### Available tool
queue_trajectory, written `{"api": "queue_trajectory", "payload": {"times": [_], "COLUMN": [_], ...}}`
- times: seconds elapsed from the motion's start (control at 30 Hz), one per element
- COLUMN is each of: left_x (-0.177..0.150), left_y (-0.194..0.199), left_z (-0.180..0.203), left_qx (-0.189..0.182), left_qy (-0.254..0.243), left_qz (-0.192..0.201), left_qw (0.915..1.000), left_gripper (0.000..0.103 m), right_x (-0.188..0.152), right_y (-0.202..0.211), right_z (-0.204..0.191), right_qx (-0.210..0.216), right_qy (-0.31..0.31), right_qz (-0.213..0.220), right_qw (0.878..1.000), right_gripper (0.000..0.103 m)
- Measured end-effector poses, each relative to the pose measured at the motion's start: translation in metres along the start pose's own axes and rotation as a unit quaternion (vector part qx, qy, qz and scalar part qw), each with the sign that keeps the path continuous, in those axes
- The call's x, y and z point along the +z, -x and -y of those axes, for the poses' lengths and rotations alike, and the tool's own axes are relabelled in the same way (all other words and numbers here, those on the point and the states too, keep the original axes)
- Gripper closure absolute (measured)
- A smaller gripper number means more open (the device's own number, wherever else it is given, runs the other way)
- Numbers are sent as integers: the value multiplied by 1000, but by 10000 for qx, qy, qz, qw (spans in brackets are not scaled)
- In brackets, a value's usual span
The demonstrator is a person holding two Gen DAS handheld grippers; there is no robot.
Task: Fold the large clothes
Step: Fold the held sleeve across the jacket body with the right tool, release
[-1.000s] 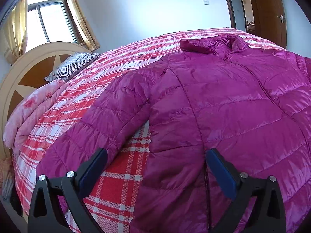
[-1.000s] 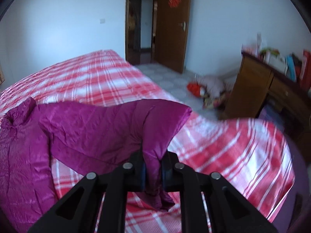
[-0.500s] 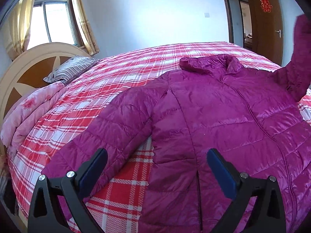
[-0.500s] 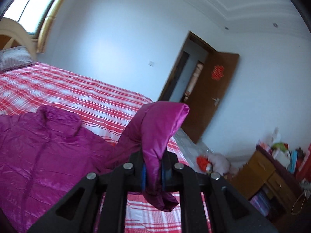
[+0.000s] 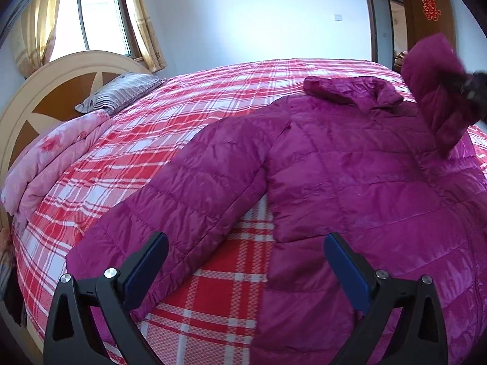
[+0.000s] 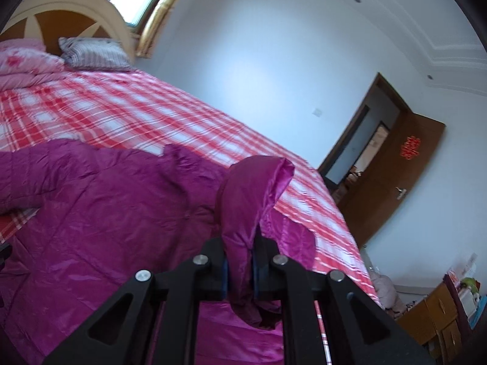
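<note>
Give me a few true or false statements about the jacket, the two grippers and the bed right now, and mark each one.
1. The right gripper is shut on a sleeve of the purple jacket. True.
2. The left gripper is clamped on the other sleeve. False: its fingers stand wide apart above the sleeve and the bedspread, holding nothing.
3. The jacket lies on a red and white plaid bedspread. True.
4. The held sleeve lies flat on the bed. False: it is lifted above the jacket body.
5. The striped pillow sits on top of the jacket. False: it is by the headboard, away from the jacket.
</note>
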State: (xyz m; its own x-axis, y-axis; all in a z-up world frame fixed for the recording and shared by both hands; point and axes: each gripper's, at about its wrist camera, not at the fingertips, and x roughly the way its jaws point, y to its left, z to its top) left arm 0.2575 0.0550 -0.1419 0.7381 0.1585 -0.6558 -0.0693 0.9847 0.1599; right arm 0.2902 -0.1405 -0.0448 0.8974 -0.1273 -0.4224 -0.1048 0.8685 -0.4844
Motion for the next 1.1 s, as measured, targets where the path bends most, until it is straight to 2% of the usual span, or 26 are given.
{"api": "queue_trajectory", "payload": {"times": [0.2,0.43,0.5,0.57,0.6,0.67,0.73,0.83,0.9,0.93,1.03,1.1], "left_x": [-2,5,10,17,21,33,44,64,77,82,96,100], "left_y": [-11,-15,-13,-8,-4,5,15,30,35,36,28,15], "left_z": [-5,-4,-6,-10,-14,-22,-26,-14,7,19,70,102], "left_qx": [89,184,213,282,333,479,544,428,232,86,-171,-246], "left_qy": [-6,-66,-76,-57,-26,95,195,133,-67,-164,-593,-921], "left_qz": [-110,-143,-97,-15,53,220,387,717,860,919,1172,1234], "left_qw": [9999,9997,9997,9996,9994,9986,9976,9964,9960,9956,9912,9878], "left_gripper": [1,1,1,1,1,1,1,1,1,1,1,1], "right_x": [-12,-21,-21,-20,-18,-14,-10,-7,-4,-7,-17,-29], "right_y": [-22,-44,-49,-47,-44,-28,-10,7,8,9,1,-13], "right_z": [-47,-75,-79,-78,-76,-64,-42,-2,18,32,64,87], "right_qx": [451,918,1268,1857,2121,2579,2853,3112,2927,2723,2004,1480], "right_qy": [180,17,-157,-358,-485,-814,-1124,-1717,-1961,-2052,-2136,-2275], "right_qz": [-288,-569,-652,-707,-742,-619,-450,-220,-103,-76,-208,-425], "right_qw": [9984,9942,9897,9794,9732,9607,9508,9344,9358,9400,9559,9615], "right_gripper": [90,88,78,27,24,24,24,25,30,36,58,65]}}
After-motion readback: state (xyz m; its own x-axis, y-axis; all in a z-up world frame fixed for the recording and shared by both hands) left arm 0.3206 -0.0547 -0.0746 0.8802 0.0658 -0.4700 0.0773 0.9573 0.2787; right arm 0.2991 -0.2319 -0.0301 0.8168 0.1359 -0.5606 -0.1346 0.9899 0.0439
